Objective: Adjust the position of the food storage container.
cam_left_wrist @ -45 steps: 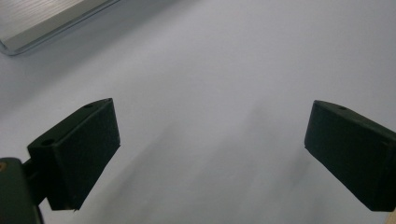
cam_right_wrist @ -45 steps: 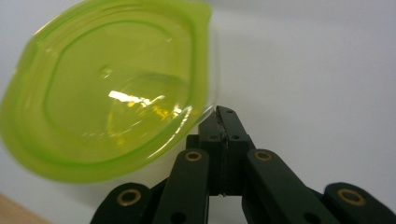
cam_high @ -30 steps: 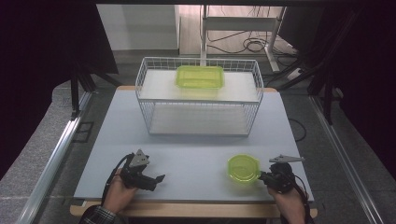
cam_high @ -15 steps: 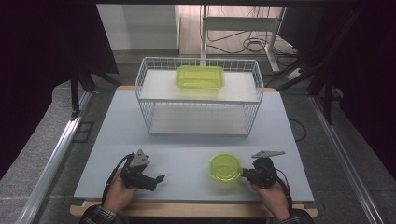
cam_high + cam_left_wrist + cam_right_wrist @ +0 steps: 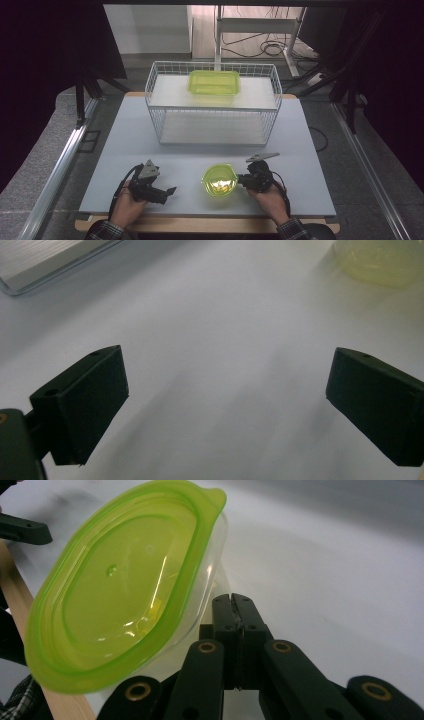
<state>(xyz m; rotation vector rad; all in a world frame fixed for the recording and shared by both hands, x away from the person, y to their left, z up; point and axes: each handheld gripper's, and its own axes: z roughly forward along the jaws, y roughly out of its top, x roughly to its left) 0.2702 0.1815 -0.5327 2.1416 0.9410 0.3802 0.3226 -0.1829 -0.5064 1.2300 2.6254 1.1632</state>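
The right gripper point(image 5: 243, 180), jaws pressed together, pushed against the lidded round green container point(image 5: 219, 180) at lower centre of the high view; the left gripper point(image 5: 169, 192) lay spread and empty; the wire basket point(image 5: 215, 107) remained well apart.

This is a lab or test bench, no home kitchen: a plain white table point(image 5: 125, 150) with a wooden front edge sits between metal rails. Beyond its far edge, loose cables point(image 5: 272, 48) trail across the floor beside a metal stand point(image 5: 295, 30), dark curtains either side.
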